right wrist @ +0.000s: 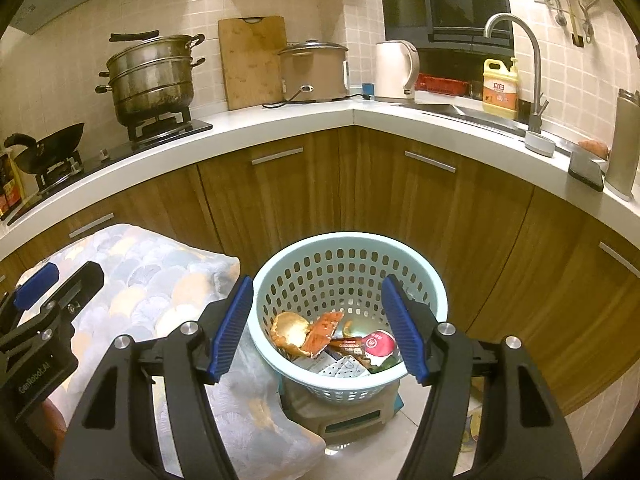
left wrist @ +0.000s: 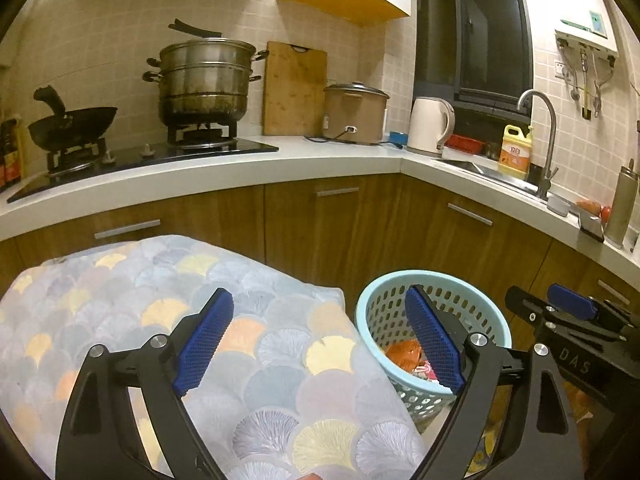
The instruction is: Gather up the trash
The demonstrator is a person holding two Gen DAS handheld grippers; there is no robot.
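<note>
Hand-held gripper (right wrist: 316,328) wide open, empty, above basket (right wrist: 348,252).

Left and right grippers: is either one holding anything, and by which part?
Nothing is held. The left gripper and right gripper both have open jaws; the trash lies in the basket.

**Kitchen clutter along the bench**

On the white bench (right wrist: 280,120): stacked steel steamer pot (right wrist: 152,76) over a burner, black wok (right wrist: 44,148) beside it, wooden cutting board (right wrist: 252,60) leaning on tiles, rice cooker (right wrist: 314,70), white kettle (right wrist: 396,70), yellow detergent bottle (right wrist: 500,88) near the faucet (right wrist: 520,60). Below, a scallop-patterned cloth (left wrist: 280,360).
</note>
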